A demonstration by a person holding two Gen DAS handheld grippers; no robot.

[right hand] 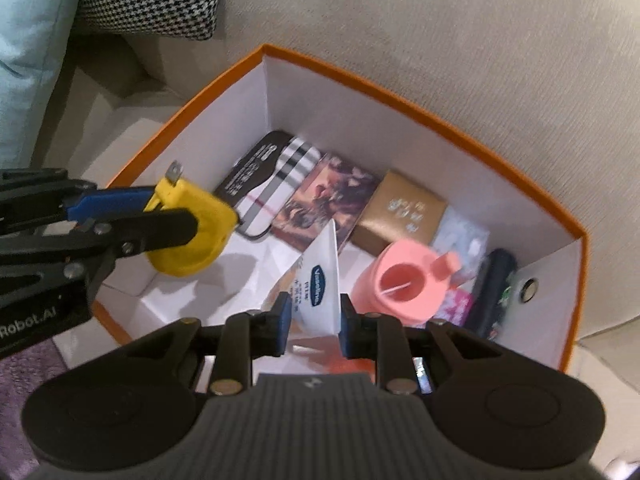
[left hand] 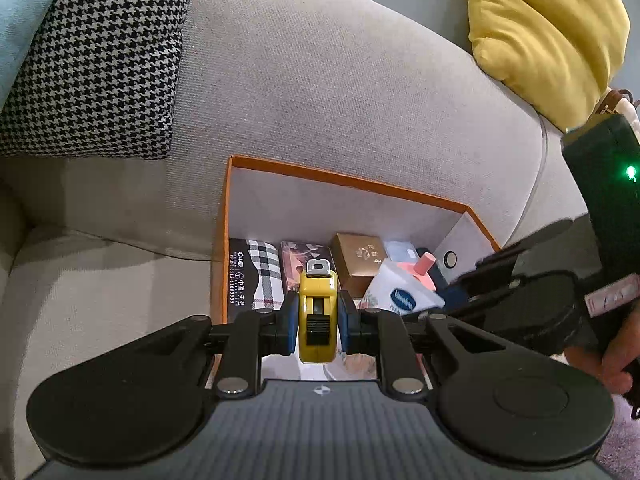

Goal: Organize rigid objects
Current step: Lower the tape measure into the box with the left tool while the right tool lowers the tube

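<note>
My left gripper (left hand: 318, 320) is shut on a yellow tape measure (left hand: 318, 304), held over the near left part of the orange-rimmed white box (left hand: 344, 178). In the right wrist view the tape measure (right hand: 188, 232) and the left gripper (right hand: 160, 216) hang over the box's left rim (right hand: 440, 120). My right gripper (right hand: 312, 316) is shut on a white Vaseline box (right hand: 320, 284), tilted inside the box; it also shows in the left wrist view (left hand: 400, 292). Below lie a plaid case (right hand: 272, 180), a dark patterned box (right hand: 324, 200), a gold box (right hand: 400, 212) and a pink bottle (right hand: 404, 280).
The box stands on the seat of a grey sofa (left hand: 340, 80). A houndstooth cushion (left hand: 100, 48) and a light blue cushion (left hand: 20, 20) lie at the left, a yellow cushion (left hand: 548, 28) at the right. A dark pouch (right hand: 492, 288) lies by the box's right wall.
</note>
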